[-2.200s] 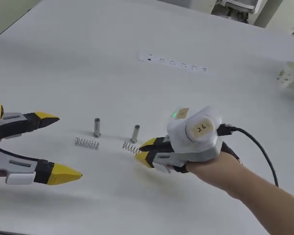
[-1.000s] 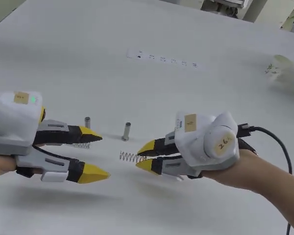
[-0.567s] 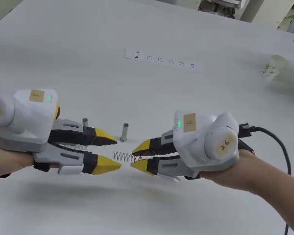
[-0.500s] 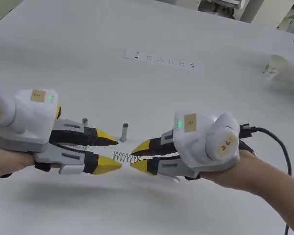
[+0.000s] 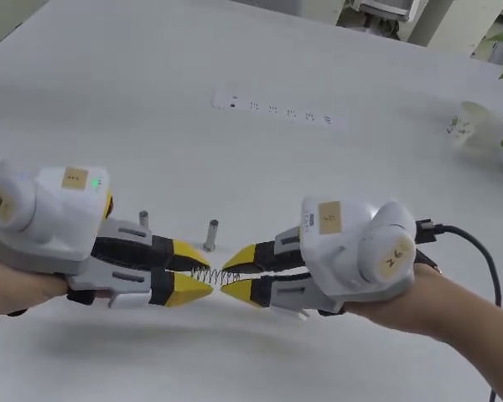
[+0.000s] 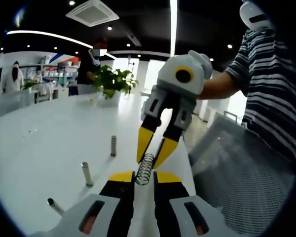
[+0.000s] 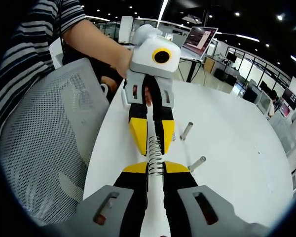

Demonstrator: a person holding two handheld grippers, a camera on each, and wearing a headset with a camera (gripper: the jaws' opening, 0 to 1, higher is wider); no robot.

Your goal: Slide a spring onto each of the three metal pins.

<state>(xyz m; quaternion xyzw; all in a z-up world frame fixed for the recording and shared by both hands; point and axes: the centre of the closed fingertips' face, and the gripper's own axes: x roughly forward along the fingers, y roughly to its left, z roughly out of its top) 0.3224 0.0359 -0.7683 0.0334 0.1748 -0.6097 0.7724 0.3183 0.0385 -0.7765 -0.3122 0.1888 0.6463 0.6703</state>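
Left hand-held gripper (image 5: 203,273) and right hand-held gripper (image 5: 227,276) each pinch one end of a spring (image 5: 215,275); all three pins (image 6: 87,174) are bare, so nothing is threaded yet.

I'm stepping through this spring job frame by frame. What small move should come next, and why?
Probably close the left gripper firmly on the spring. The right gripper holds one end, the left's jaws flank the other end without a clear grip yet, and the pins stand bare, so a secure two-ended hold seems needed first.
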